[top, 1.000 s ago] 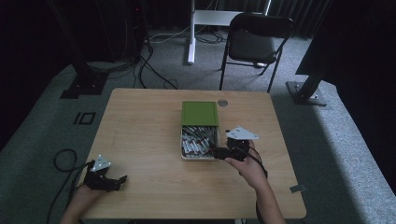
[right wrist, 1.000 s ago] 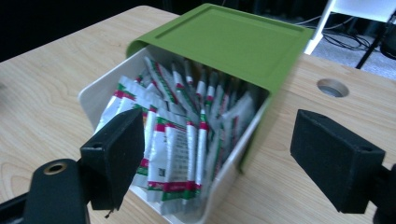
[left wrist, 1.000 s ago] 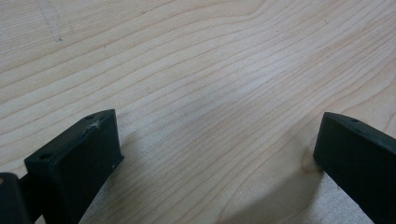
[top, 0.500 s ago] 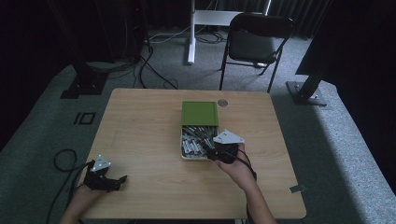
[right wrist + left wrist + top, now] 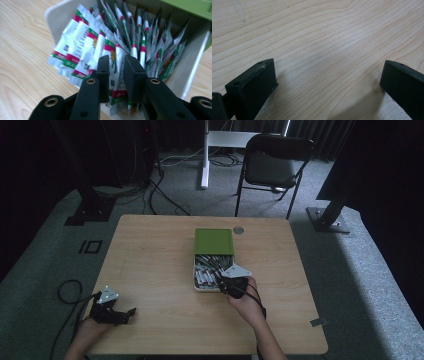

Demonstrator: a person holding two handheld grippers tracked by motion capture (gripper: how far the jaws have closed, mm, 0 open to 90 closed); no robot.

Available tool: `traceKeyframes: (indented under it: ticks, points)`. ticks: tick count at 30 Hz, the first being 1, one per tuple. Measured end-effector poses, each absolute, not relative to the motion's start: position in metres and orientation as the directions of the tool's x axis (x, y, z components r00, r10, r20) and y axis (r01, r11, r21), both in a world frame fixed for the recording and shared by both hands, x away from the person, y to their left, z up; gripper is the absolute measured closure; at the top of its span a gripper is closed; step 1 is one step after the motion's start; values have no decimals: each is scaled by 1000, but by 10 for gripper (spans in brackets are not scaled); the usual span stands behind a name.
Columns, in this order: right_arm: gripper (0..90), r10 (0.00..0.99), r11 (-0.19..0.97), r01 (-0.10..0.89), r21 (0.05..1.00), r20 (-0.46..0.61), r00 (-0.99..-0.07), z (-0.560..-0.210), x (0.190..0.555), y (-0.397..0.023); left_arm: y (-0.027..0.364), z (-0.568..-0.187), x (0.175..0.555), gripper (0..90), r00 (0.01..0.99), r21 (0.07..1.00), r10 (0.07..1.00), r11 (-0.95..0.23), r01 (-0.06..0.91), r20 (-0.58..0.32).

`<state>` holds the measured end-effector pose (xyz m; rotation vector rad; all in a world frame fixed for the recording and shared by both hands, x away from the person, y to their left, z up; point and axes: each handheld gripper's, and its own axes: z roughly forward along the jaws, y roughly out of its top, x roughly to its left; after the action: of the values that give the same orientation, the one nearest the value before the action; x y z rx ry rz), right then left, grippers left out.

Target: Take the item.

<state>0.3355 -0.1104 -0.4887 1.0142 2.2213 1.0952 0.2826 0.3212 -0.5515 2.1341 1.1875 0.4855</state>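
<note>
Your right gripper has slid in from the box's right side since a second ago and now sits over the near right corner of the box, tips down among the sachets. In the right gripper view the jaws are narrow, with one sachet standing between them; can't tell if they actually pinch it. The other sachets fan out behind, leaning on the white walls. The green lid lies over the box's far half, so only the near half is open to you, and the box's right wall is just beside your right jaw.

Your left gripper hasn't budged: it's parked at the near left corner of the desk, jaws wide, with bare wood between them in the left gripper view. It's close to the near edge, cable looping off the left side.

Loads of free desk between the two grippers and left of the box. A small round disc sits near the far edge, just past the lid. A chair stands beyond the desk.
</note>
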Motion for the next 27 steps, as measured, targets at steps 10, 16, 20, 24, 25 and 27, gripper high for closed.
traceKeyframes:
  ticks: [10,16,20,24,25,27]
  points:
    - [780,837,376,459,805,-82,-541,-499,336,-101,321,-551,283,14,523,686,852,-387,615,12]
    - [793,860,381,467,798,-120,-496,-501,336,-93,321,-552,283,14,524,686,852,-389,615,13]
    - [817,857,419,455,786,-175,-485,-506,335,-88,321,-552,283,14,523,686,852,-389,615,14]
    - [862,863,415,465,782,-176,-474,-510,337,-89,321,-552,283,14,524,686,852,-389,615,14]
    - [868,863,416,466,781,-177,-473,-509,337,-89,321,-552,283,14,524,686,852,-389,615,13]
    - [874,860,428,464,776,-190,-474,-508,337,-89,321,-552,283,14,524,686,852,-389,615,14]
